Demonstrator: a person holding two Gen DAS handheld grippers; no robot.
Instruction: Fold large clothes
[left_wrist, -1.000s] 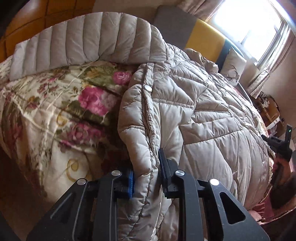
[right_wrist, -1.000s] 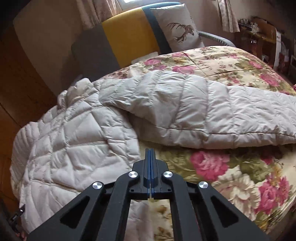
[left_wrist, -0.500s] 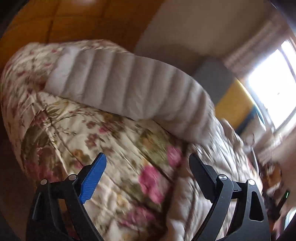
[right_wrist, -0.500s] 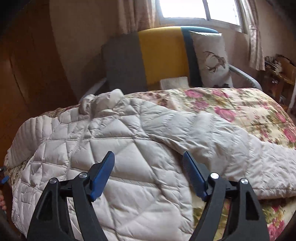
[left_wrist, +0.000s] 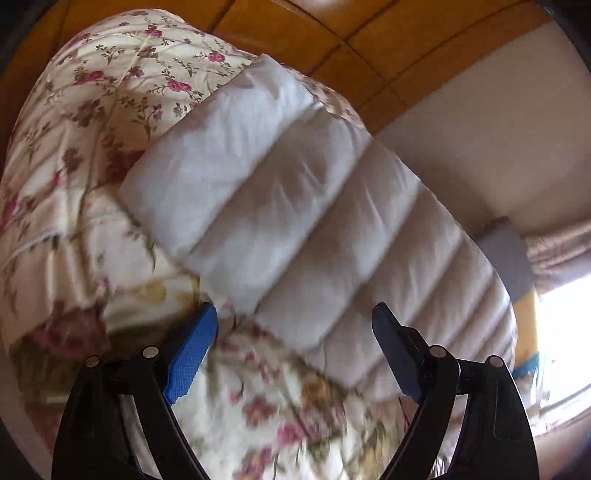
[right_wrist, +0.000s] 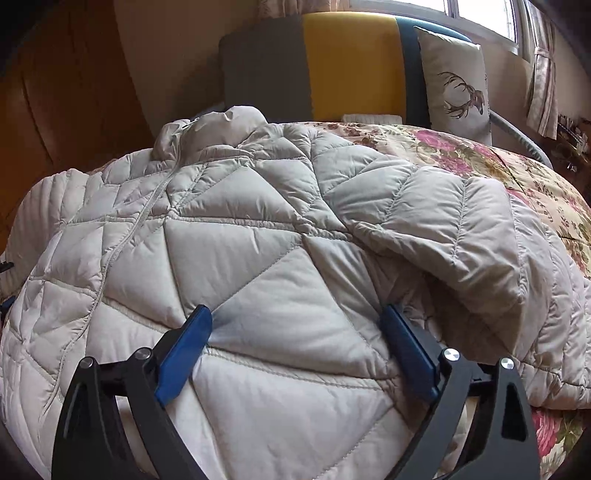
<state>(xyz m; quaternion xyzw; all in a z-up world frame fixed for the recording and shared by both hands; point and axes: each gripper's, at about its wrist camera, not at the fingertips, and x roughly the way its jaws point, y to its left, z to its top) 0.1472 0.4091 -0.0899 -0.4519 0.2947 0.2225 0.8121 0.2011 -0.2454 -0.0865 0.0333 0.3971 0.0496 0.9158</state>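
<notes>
Lying across a floral quilt, a beige puffer jacket spreads below the yellow-and-grey headboard; the left gripper, fingers spread, frames its sleeve, and the right gripper gapes empty over its body.

A floral quilt covers the bed before a grey-yellow headboard, a stag cushion and bright window.

Quilted matt jacket — satiny bedspread
</notes>
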